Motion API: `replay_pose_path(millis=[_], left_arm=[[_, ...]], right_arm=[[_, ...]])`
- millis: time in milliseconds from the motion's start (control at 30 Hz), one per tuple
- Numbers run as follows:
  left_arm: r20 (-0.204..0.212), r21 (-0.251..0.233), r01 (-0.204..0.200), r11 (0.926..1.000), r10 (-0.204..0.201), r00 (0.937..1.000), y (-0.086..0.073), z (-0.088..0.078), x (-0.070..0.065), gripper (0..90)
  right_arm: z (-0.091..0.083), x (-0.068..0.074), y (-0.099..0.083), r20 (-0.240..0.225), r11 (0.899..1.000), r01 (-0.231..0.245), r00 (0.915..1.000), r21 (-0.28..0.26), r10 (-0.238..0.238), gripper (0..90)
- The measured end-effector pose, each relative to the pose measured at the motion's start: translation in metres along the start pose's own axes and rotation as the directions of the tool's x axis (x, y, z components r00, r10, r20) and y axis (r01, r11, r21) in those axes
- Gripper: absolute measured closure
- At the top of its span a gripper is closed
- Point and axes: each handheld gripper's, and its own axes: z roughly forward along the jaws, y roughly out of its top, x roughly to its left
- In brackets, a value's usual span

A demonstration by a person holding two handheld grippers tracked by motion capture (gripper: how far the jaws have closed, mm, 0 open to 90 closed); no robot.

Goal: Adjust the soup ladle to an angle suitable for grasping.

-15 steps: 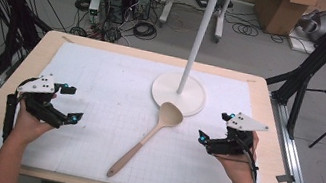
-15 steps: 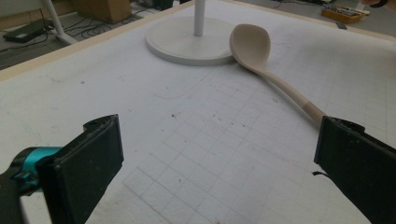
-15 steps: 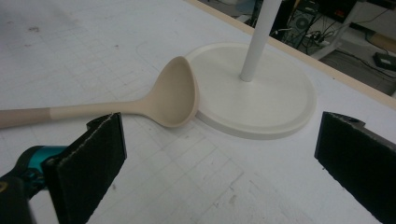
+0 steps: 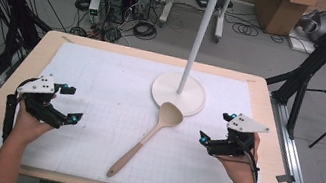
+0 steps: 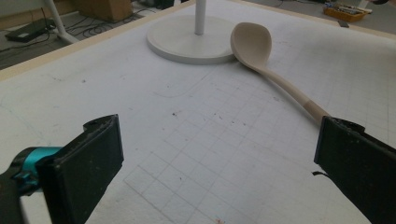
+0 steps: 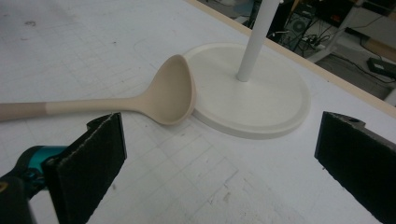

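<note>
1. While our left gripper (image 4: 70,104) and right gripper (image 4: 212,129) hover with jaws spread and nothing between them, a beige spoon (image 4: 148,137) lies between them; its bowl touches the stand (image 4: 178,94)'s round base.
2. Bare mat (image 4: 102,81) surrounds its handle; table (image 4: 268,115) edges lie well apart from it.

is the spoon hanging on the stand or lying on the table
Lying flat on the mat. The spoon rests bowl-up, its bowl against the stand's round base; neither gripper touches it.
</note>
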Motion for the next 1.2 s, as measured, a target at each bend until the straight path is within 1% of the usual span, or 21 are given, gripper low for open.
replay_pose_path(millis=[200,367,467,600,667,700,733,833,1033,1067,1100,1133,1200], left_arm=[[-0.003,-0.003,0.002,1.0,-0.002,1.0,0.0,-0.001,0.0,1.6],[-0.005,0.003,0.001,1.0,-0.001,1.0,0.0,-0.001,0.001,1.6],[-0.009,0.002,0.002,1.0,-0.002,1.0,0.0,-0.002,0.001,1.7],[-0.014,0.005,0.005,1.0,-0.005,0.9999,-0.001,-0.004,0.002,1.7],[-0.014,0.006,0.003,1.0,-0.003,0.9999,-0.001,-0.004,0.003,1.6],[-0.018,0.004,0.007,1.0,-0.006,0.9998,-0.001,-0.004,0.003,1.7],[-0.02,0.004,0.006,1.0,-0.006,0.9998,-0.001,-0.005,0.003,1.7],[-0.018,0.002,0.004,1.0,-0.004,0.9998,-0.001,-0.006,0.003,1.6],[-0.026,-0.004,0.004,1.0,-0.004,0.9997,0.0,-0.01,0.004,1.7],[-0.026,-0.004,0.004,1.0,-0.004,0.9997,0.0,-0.01,0.004,1.6],[-0.026,-0.007,0.007,0.9999,-0.007,0.9996,0.0,-0.01,0.004,1.6],[-0.027,-0.008,0.006,0.9999,-0.006,0.9996,0.0,-0.012,0.004,1.7],[-0.026,-0.01,0.009,0.9999,-0.009,0.9996,0.0,-0.012,0.004,1.7]], right_arm=[[0.0,-0.001,0.0,-0.009,1.0,-0.008,0.9999,0.0,0.008,0.8],[0.0,0.0,0.0,-0.021,1.0,0.0,0.9998,-0.004,0.0,0.8],[0.001,0.002,0.002,-0.028,1.0,0.009,0.9996,0.005,-0.009,0.8],[0.004,0.005,0.004,-0.05,1.0,0.017,0.9986,0.021,-0.016,0.8],[0.005,0.006,0.005,-0.051,0.999,0.024,0.9984,0.021,-0.023,0.8],[0.006,0.007,0.007,-0.063,0.999,0.025,0.9977,0.024,-0.024,0.8],[0.006,0.007,0.007,-0.063,0.999,0.025,0.9977,0.024,-0.024,0.8],[0.01,0.009,0.013,-0.083,0.999,0.036,0.996,0.03,-0.033,0.8],[0.017,0.014,0.027,-0.122,0.996,0.075,0.9902,0.044,-0.069,0.8],[0.017,0.014,0.027,-0.122,0.996,0.075,0.9902,0.044,-0.069,0.8],[0.018,0.015,0.03,-0.129,0.996,0.081,0.9889,0.046,-0.075,0.8],[0.022,0.016,0.036,-0.145,0.994,0.099,0.9852,0.047,-0.091,0.8],[0.024,0.017,0.038,-0.154,0.994,0.104,0.9835,0.047,-0.095,0.8]])
